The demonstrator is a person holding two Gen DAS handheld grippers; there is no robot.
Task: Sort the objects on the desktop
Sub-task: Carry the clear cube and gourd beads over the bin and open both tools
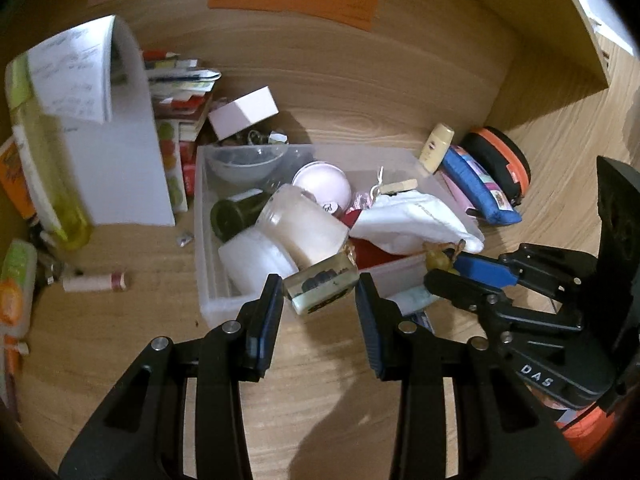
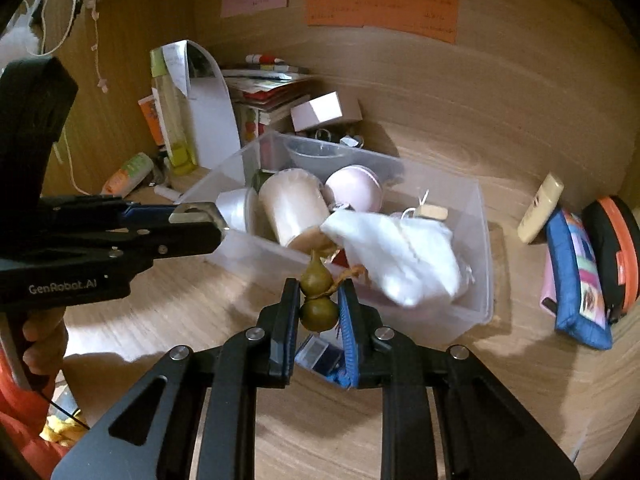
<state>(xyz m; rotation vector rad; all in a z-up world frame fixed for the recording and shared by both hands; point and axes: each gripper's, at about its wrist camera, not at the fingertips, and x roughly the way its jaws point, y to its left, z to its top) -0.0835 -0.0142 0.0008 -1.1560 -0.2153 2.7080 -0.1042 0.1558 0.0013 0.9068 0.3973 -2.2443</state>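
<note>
At the far left a tube [image 1: 16, 280] lies on the table [image 1: 132, 332] with a thread spool [image 1: 95, 282] beside it, and a white folder [image 1: 132, 148] stands upright behind them. The clear bin [image 1: 208, 304] sits mid-table, holding two white jars [image 1: 308, 224], a pink case [image 1: 322, 188] and a white cloth [image 1: 416, 224]. The left tool [image 1: 320, 292] hangs over the bin's near rim, its jaws clamped on a small clear block [image 1: 320, 284] with a dark inclusion. To its right, the right tool [image 2: 319, 302] is closed on a green gourd charm [image 2: 318, 296], held just short of the bin's front wall. A cream bottle [image 2: 540, 208], a blue pouch [image 2: 576, 280] and an orange-rimmed case [image 2: 616, 248] rest at the far right.
</note>
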